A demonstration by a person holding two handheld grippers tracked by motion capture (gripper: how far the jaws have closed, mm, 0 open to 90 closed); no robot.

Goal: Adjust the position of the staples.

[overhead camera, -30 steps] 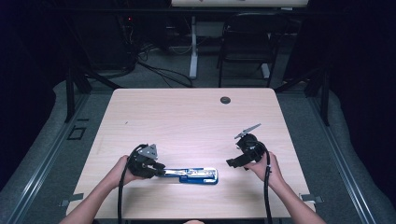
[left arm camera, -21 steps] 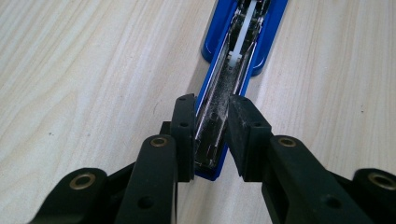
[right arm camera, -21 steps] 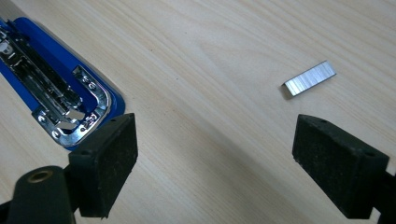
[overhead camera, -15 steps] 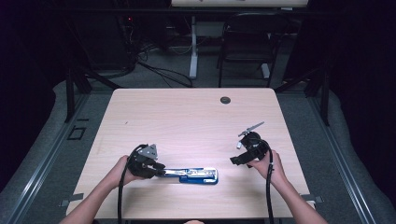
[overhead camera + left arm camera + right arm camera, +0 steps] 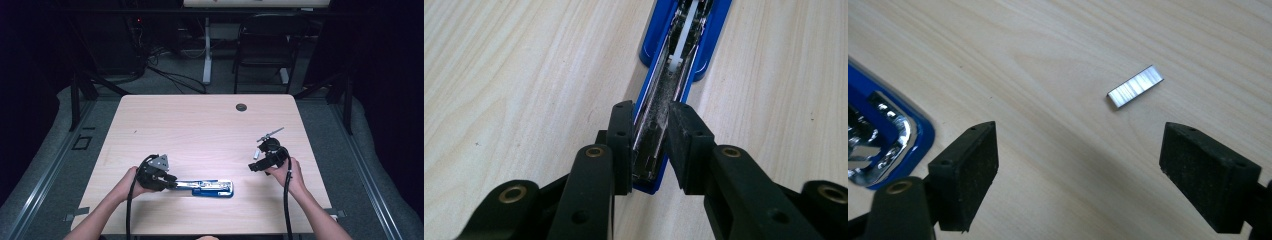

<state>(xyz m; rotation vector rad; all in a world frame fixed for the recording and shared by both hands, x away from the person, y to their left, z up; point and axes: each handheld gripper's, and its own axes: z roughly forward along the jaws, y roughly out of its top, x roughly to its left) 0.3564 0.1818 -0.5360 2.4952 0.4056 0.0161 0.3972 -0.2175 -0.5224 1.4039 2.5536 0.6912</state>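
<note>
A blue stapler (image 5: 205,187), swung open with its metal staple channel (image 5: 659,100) bared, lies flat near the table's front edge. My left gripper (image 5: 169,183) grips it by its left end. In the left gripper view the left gripper (image 5: 651,112) is shut on that end, one jaw against each side. My right gripper (image 5: 255,166) hovers to the right of the stapler, pointing toward it. In its own view the right gripper (image 5: 1078,150) stands wide open over a short silver strip of staples (image 5: 1135,86) lying on the wood ahead of the jaws. The stapler's rounded end (image 5: 878,140) is at that view's left.
The light wooden table (image 5: 200,125) has a round cable hole (image 5: 241,107) near its far edge. A black chair (image 5: 265,40) and cables stand on the floor beyond. A cable trails from each gripper toward the person's forearms at the bottom.
The right gripper has edged slightly away from the person. The left gripper and the stapler have kept still.
</note>
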